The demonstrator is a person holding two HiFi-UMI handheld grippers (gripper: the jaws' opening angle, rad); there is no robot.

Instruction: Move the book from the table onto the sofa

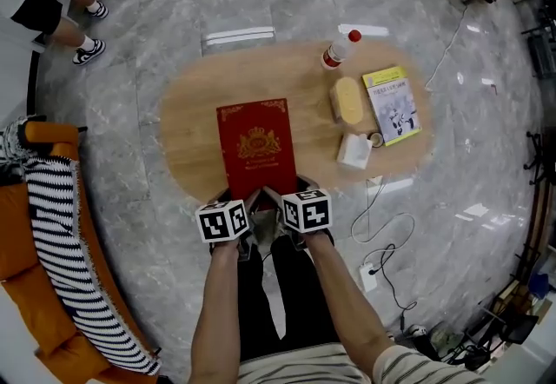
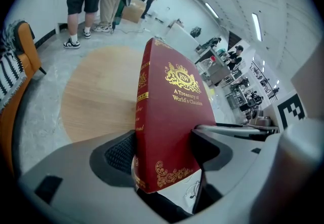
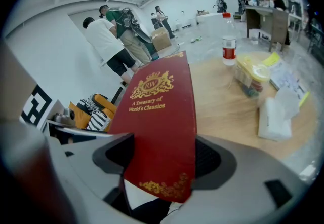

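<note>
Both grippers sit closest, side by side at the table's near edge. The left gripper (image 2: 164, 149) and the right gripper (image 3: 162, 157) are each clamped on the near end of the red book (image 1: 256, 146).

The orange sofa (image 1: 24, 230) stands on the person's left with a striped throw (image 1: 61, 239) draped over it, well apart from the oval wooden table (image 1: 191, 109). The book lies over the table's near middle, its near end past the edge; I cannot tell whether it is off the wood yet.

The grasp looks made, so the carry is the step in hand. Next, both grippers would need to lift together, keep the book level and swing it left to the seat.

A yellow book (image 1: 393, 104), a yellow container (image 1: 347, 101), a white packet (image 1: 354, 150) and a bottle (image 1: 340, 48) lie to the right, away from that path.
</note>
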